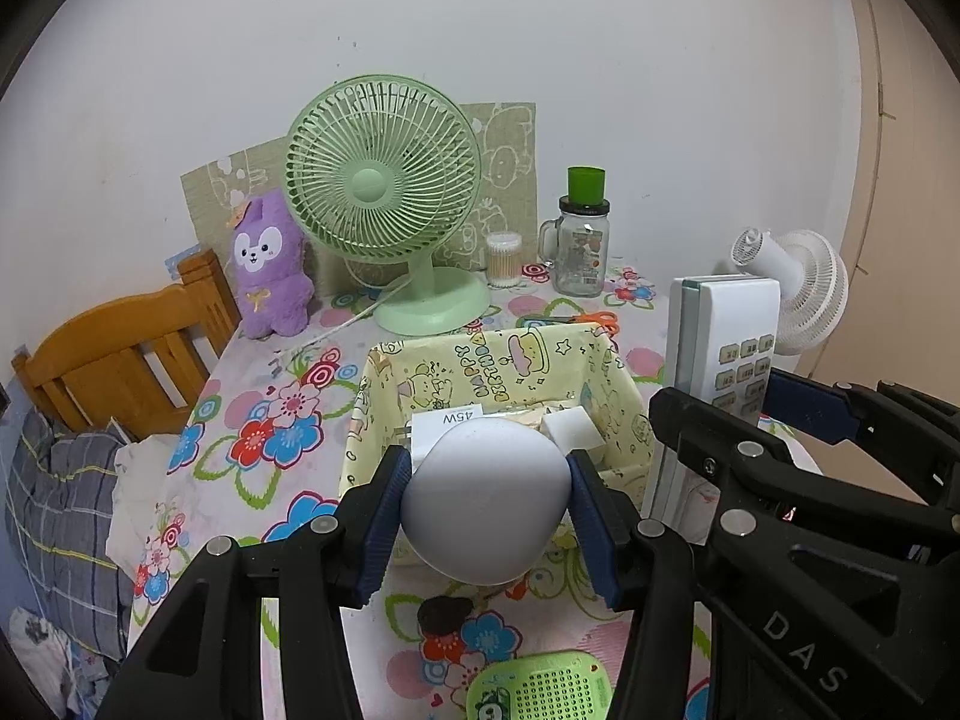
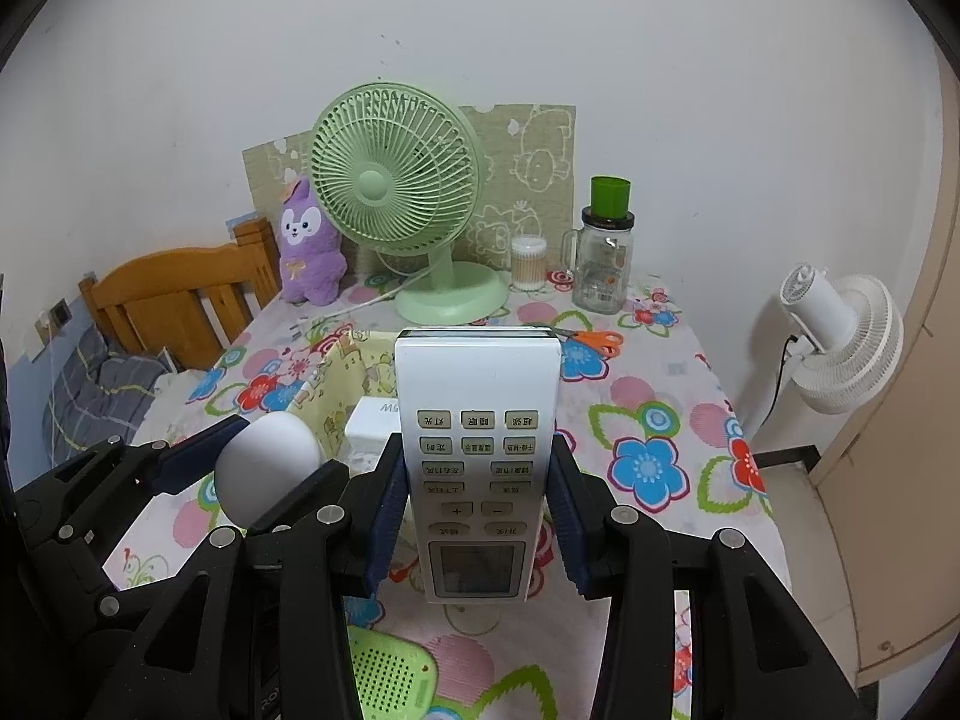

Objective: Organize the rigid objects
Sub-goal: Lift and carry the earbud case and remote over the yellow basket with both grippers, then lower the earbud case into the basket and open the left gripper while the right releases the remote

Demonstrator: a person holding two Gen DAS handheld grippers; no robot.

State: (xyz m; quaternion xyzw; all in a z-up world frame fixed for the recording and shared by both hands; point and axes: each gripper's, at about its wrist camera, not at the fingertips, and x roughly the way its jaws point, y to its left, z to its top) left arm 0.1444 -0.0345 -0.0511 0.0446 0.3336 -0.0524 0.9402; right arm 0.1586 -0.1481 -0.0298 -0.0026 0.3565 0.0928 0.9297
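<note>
My left gripper point(image 1: 487, 516) is shut on a white egg-shaped object point(image 1: 486, 498), held just above the near edge of a yellow cartoon-print fabric box point(image 1: 528, 360). The box holds a white 45W charger point(image 1: 447, 426) and a white block point(image 1: 573, 426). My right gripper point(image 2: 477, 516) is shut on a white remote control point(image 2: 477, 450), held upright with its buttons facing the camera, beside the box. The remote also shows in the left wrist view point(image 1: 726, 348), and the egg-shaped object in the right wrist view point(image 2: 267, 462).
A green desk fan point(image 1: 384, 192), purple plush toy point(image 1: 267, 267), cotton swab jar point(image 1: 503, 261), glass mug jar with green cap point(image 1: 579, 252) and orange scissors point(image 2: 591, 341) stand behind on the floral tablecloth point(image 2: 648, 462). A green perforated gadget point(image 1: 540, 690) lies near. A white fan point(image 2: 846, 342) stands right.
</note>
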